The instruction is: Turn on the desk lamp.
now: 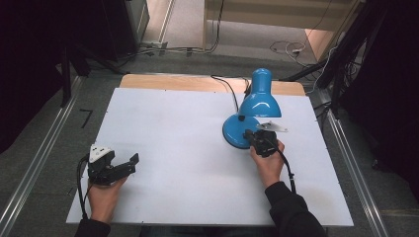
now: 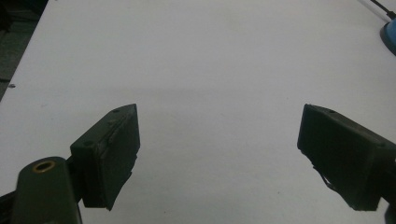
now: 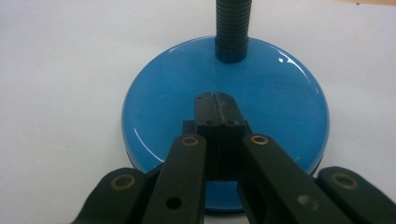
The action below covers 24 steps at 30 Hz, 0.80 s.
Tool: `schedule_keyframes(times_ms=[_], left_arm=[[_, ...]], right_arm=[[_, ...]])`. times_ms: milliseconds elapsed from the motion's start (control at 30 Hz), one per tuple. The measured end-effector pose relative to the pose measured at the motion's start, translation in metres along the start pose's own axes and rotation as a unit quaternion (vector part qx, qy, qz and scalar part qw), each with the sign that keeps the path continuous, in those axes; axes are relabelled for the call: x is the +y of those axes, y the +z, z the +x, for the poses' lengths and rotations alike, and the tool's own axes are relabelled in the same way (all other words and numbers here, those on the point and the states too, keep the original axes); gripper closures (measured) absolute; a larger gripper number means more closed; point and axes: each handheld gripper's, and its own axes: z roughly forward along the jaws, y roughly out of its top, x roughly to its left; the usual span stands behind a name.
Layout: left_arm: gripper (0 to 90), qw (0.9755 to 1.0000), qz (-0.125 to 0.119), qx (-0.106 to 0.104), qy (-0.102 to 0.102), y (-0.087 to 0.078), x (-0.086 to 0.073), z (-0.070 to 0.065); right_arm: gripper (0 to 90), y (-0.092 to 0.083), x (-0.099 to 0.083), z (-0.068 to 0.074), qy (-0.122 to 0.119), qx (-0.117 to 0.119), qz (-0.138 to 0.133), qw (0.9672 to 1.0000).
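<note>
Two grippers are at work over one wide white table [image 1: 178, 148], and that board takes up most of the high view, with a strip of bare wood showing along its far edge. Biggest thing on it is the blue desk lamp [image 1: 259, 98], standing on the far right part of the board, its bell shade [image 1: 260, 105] leaning over its own round base [image 1: 236, 133] and a black cord running away from it toward the far edge. Down at that base, the right gripper [image 1: 248, 134] comes in from the near side, jaws pressed flat together with nothing between them, their tips over the glossy blue disc [image 3: 224, 121] just short of the ribbed flexible neck [image 3: 231, 32] that rises from the disc's far side; whether the tips actually touch the disc, I can't tell. Over on the near left, well apart from the lamp, the left gripper [image 1: 126, 162] sits low above bare table, jaws spread wide and holding nothing, white surface showing clean between them.
</note>
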Motion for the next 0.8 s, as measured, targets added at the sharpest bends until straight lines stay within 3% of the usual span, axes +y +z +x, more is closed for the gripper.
schedule_keyframes(times_ms=[800], left_arm=[[13.9,1.0,0.001,-0.002,-0.001,-0.0002,-0.0002,0.0003]], right_arm=[[87.7,0.0036,-0.0026,0.001,-0.005,-0.007,0.002,1.0]])
